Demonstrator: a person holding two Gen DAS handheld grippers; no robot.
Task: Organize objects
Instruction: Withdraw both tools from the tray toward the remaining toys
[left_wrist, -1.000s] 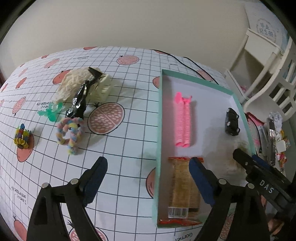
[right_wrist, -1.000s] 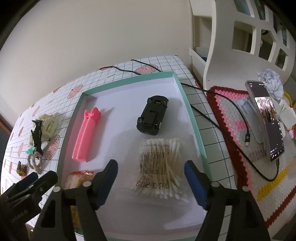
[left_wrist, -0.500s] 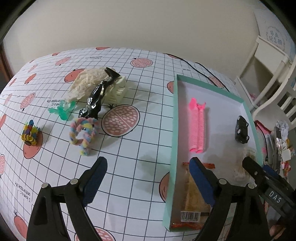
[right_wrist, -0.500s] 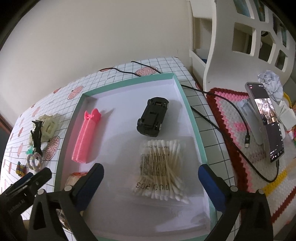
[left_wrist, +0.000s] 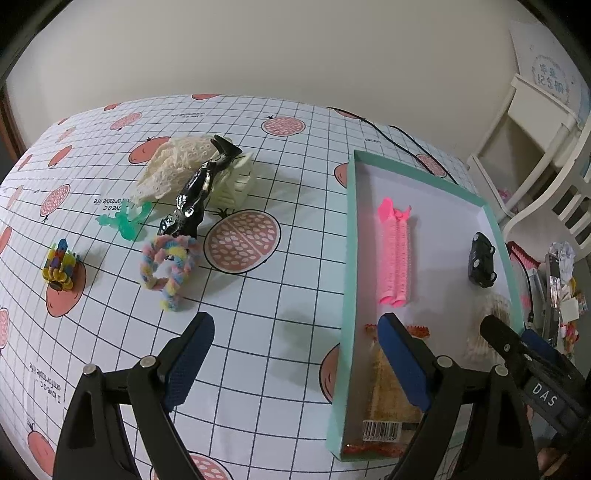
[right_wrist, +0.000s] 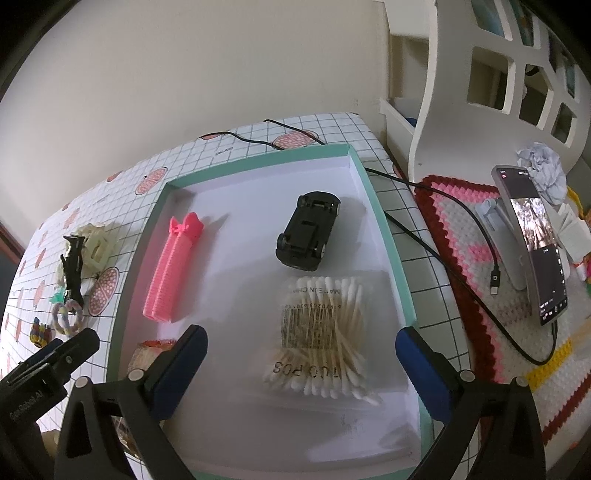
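Both your grippers hang wide and empty: left gripper (left_wrist: 295, 354) beside the teal tray (left_wrist: 347, 236), right gripper (right_wrist: 301, 356) over the cotton swabs (right_wrist: 321, 332). Hair accessories remain loose; pastel scrunchie (left_wrist: 168, 267) looks nearest, so reach left.

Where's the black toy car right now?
The black toy car lies inside the teal tray, near its right wall, just beyond the bag of cotton swabs and right of the pink hair roller in the right wrist view.

Left gripper (left_wrist: 295, 354) partly hides snack packet (left_wrist: 384, 398).
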